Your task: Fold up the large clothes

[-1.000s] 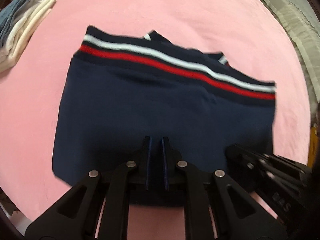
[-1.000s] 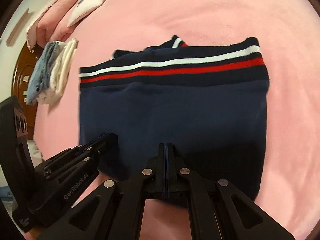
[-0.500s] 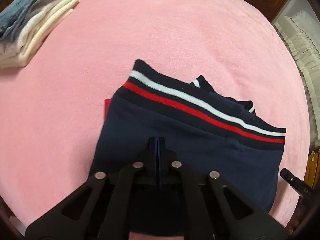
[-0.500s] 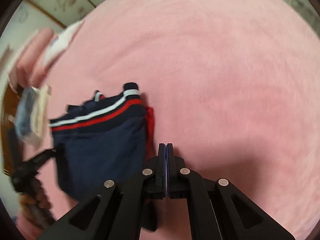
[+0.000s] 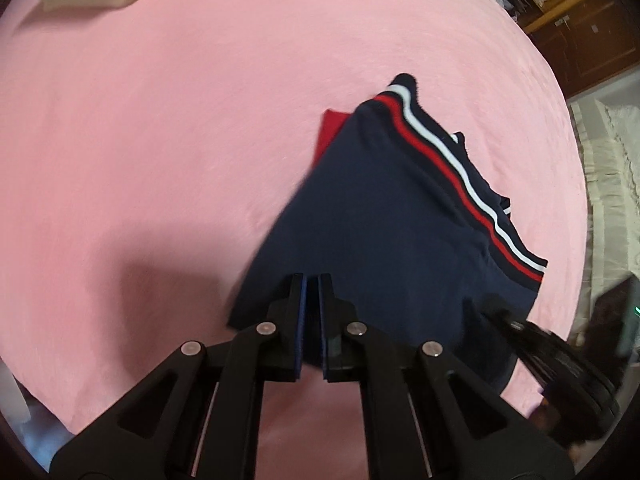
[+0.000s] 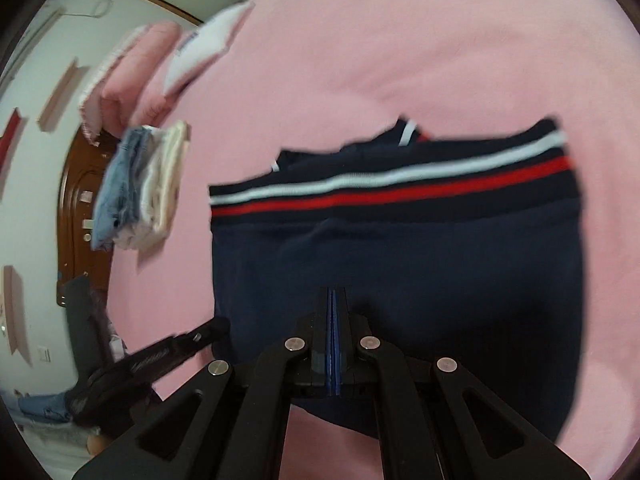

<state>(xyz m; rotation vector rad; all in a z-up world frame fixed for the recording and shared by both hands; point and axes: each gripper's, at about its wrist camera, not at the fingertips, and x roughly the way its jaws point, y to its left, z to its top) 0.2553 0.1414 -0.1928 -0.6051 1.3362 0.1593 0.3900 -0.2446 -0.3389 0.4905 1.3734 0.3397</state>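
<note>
Left wrist view: our left gripper (image 5: 312, 280) has its jaws pinched on the near hem of the navy sweater (image 5: 392, 216), with dark cloth showing in the narrow slit between them. From there the folded sweater runs up and to the right across the pink bed (image 5: 160, 120), its long axis on a diagonal. The red and white striped band (image 5: 460, 176) marks the far edge toward the upper right. A corner of red lining (image 5: 330, 128) peeks out at the sweater's upper left. The right gripper (image 5: 520, 332) comes in from the lower right of the frame, at the sweater's near right corner. It is too blurred here for us to tell how its jaws stand.

Right wrist view: our right gripper (image 6: 333, 300) has its jaws fully together on the sweater's (image 6: 400, 272) near edge, low in the frame. Here the sweater lies square to us, long axis left to right, with the striped band (image 6: 400, 184) across the top. The left gripper (image 6: 208, 330) reaches in from the lower left and meets the near left corner. A stack of folded clothes (image 6: 140, 188) sits further left.

We judge that both hands hold the same near edge, one toward each end. The next fold would carry that edge away from us toward the stripes.
</note>
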